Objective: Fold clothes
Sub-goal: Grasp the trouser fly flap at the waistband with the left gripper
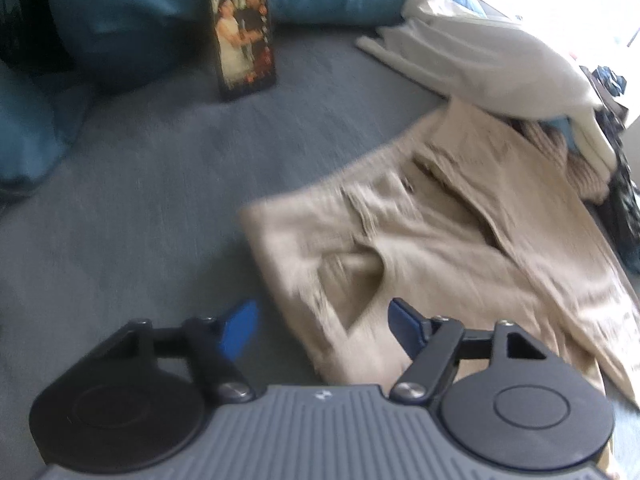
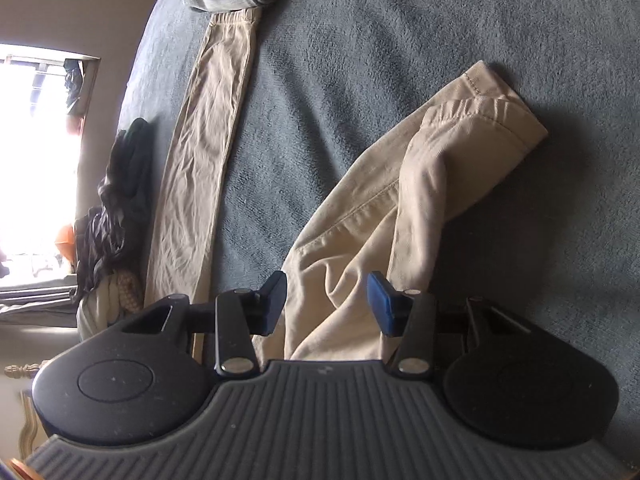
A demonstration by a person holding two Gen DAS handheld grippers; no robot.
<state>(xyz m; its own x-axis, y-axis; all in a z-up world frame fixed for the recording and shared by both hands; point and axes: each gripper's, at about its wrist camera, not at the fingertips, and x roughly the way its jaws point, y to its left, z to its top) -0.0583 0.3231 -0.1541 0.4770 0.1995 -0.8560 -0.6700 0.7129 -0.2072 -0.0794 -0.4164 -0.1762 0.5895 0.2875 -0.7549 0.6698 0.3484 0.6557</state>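
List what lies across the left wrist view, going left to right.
Blue pillow → phone propped upright against it → beige trousers on the grey bedspread → dark clothes at the right edge.

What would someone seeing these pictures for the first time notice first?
Probably the beige trousers sprawled across the dark blue blanket, one leg stretched out flat and the other bunched between the fingers of the right gripper. Next, the phone propped upright against a teal pillow, its screen lit, at the far side of the bed. A heap of unfolded clothes sits beyond the trousers.
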